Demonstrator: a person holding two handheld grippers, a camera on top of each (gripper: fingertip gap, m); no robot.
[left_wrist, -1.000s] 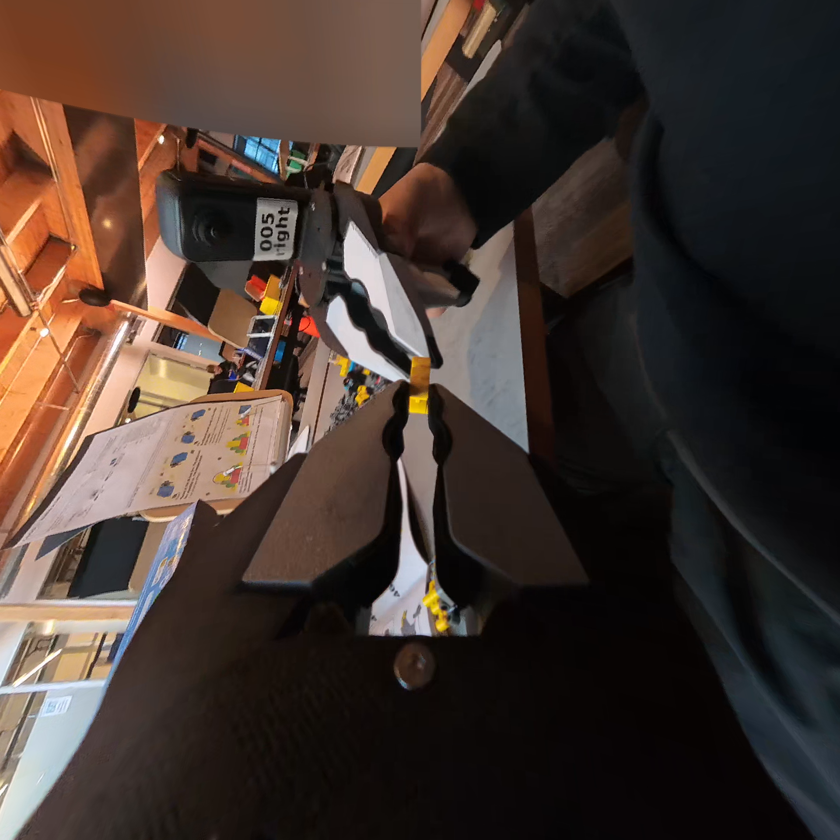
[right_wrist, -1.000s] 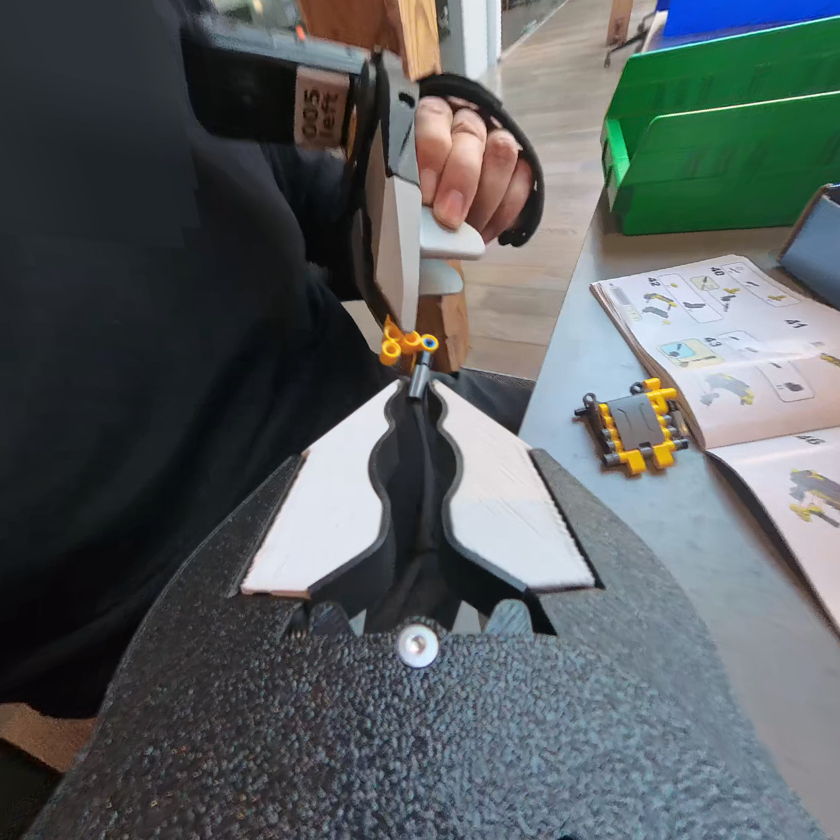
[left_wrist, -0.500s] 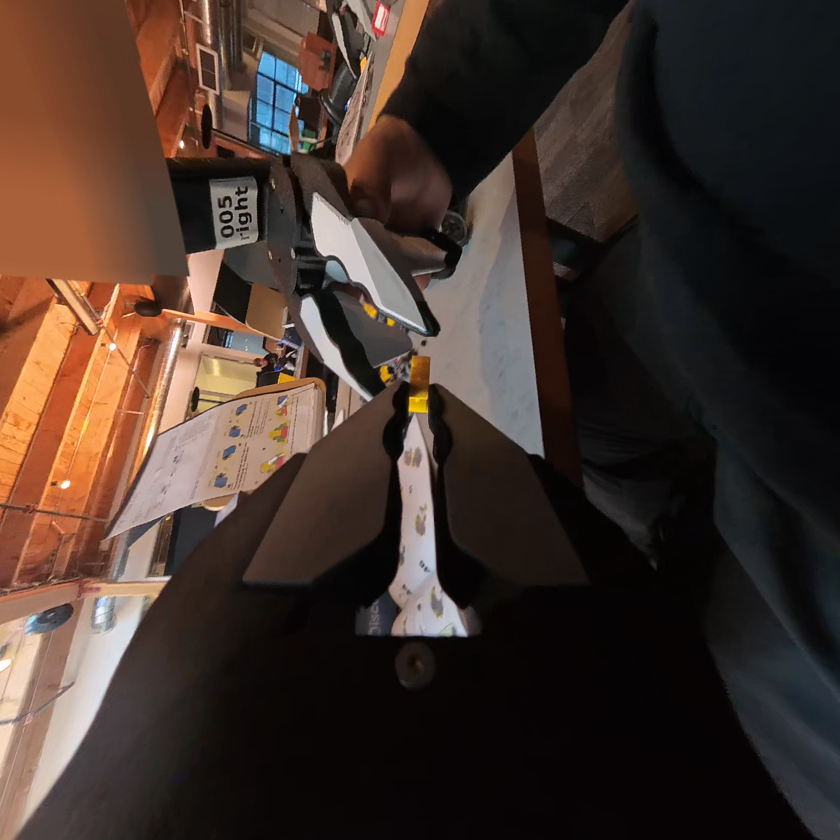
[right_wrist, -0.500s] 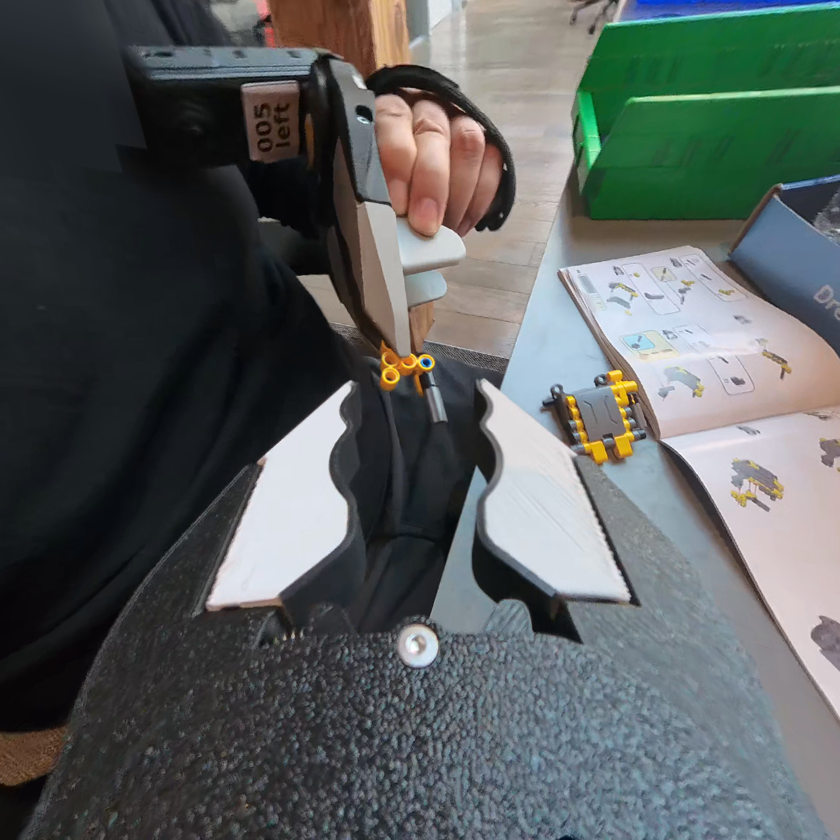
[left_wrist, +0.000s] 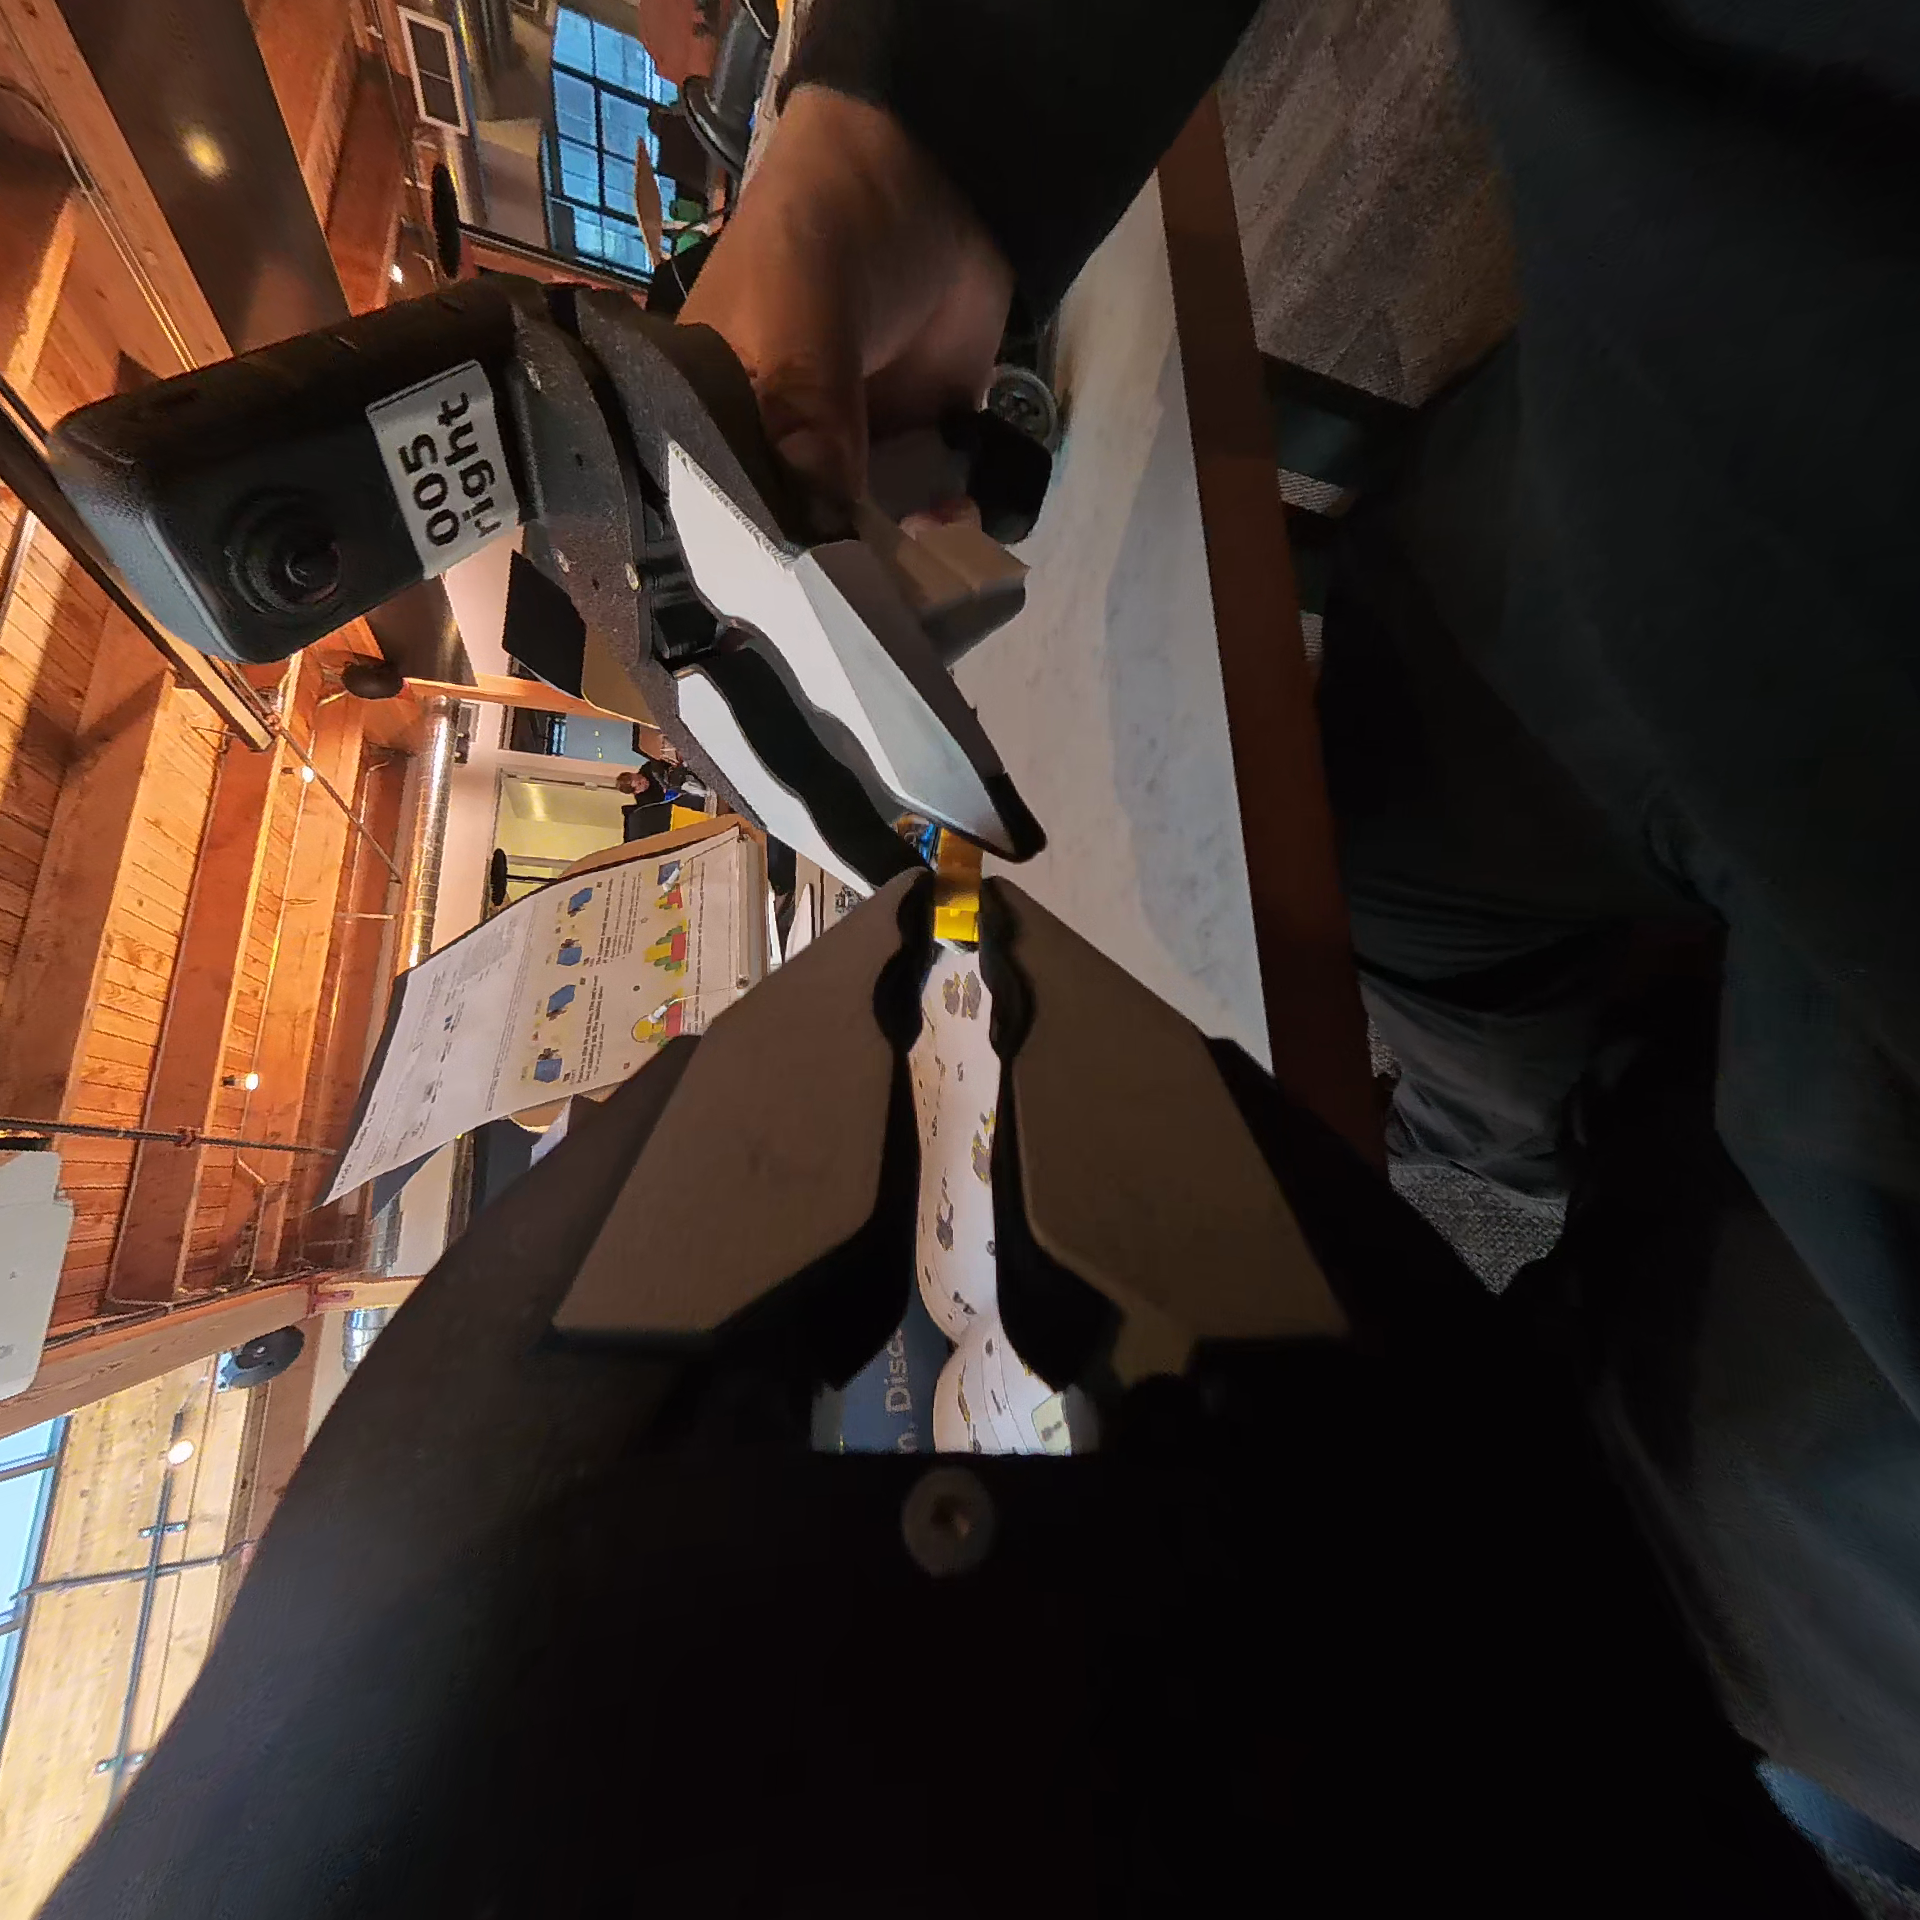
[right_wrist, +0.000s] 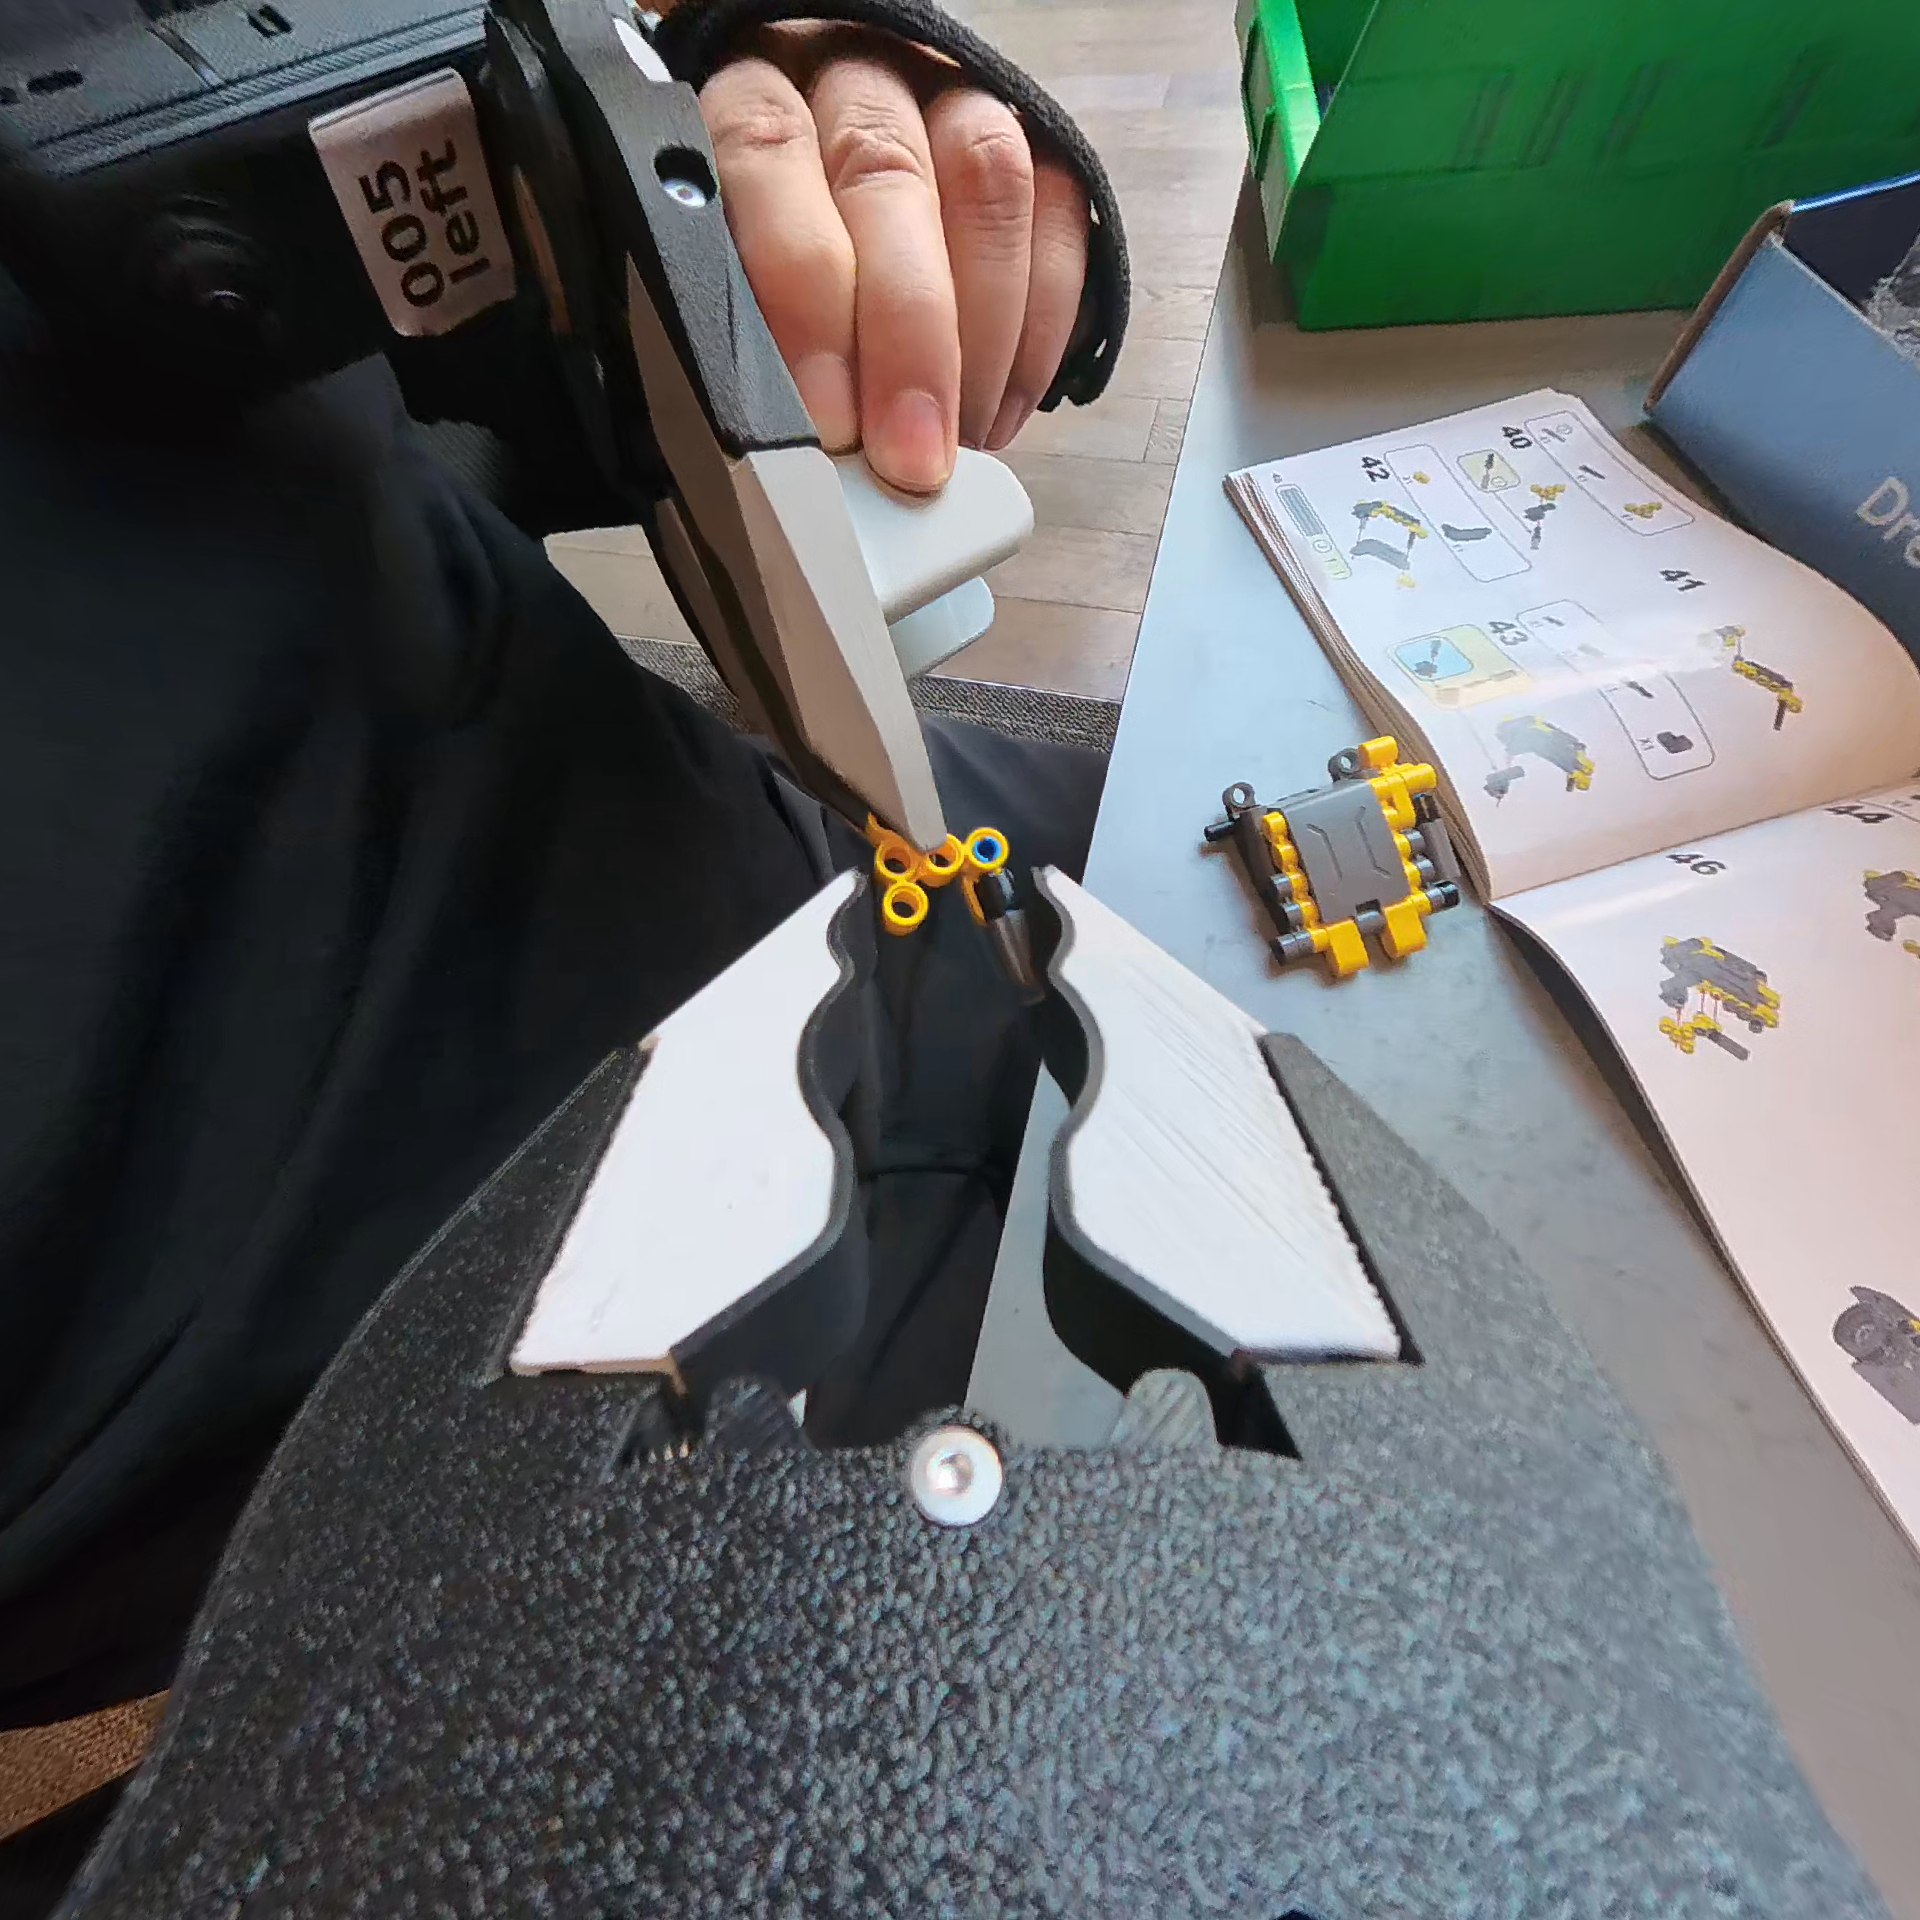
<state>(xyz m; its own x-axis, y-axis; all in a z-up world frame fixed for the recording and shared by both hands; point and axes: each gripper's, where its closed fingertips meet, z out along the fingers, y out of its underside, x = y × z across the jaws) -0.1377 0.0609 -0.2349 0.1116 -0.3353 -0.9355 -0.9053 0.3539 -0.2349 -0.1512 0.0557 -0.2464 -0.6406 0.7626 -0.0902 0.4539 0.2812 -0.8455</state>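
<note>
grey table (right_wrist: 1288, 665), labelled tongs (right_wrist: 951, 888)

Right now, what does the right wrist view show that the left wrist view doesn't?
Only the right wrist view shows the grey and yellow brick assembly on the table, the green bin, and the dark pin hanging off the yellow piece. Only the left wrist view shows a propped instruction sheet and wooden walls. Both show the left gripper shut on the yellow piece, the open right gripper and the open booklet.
</note>
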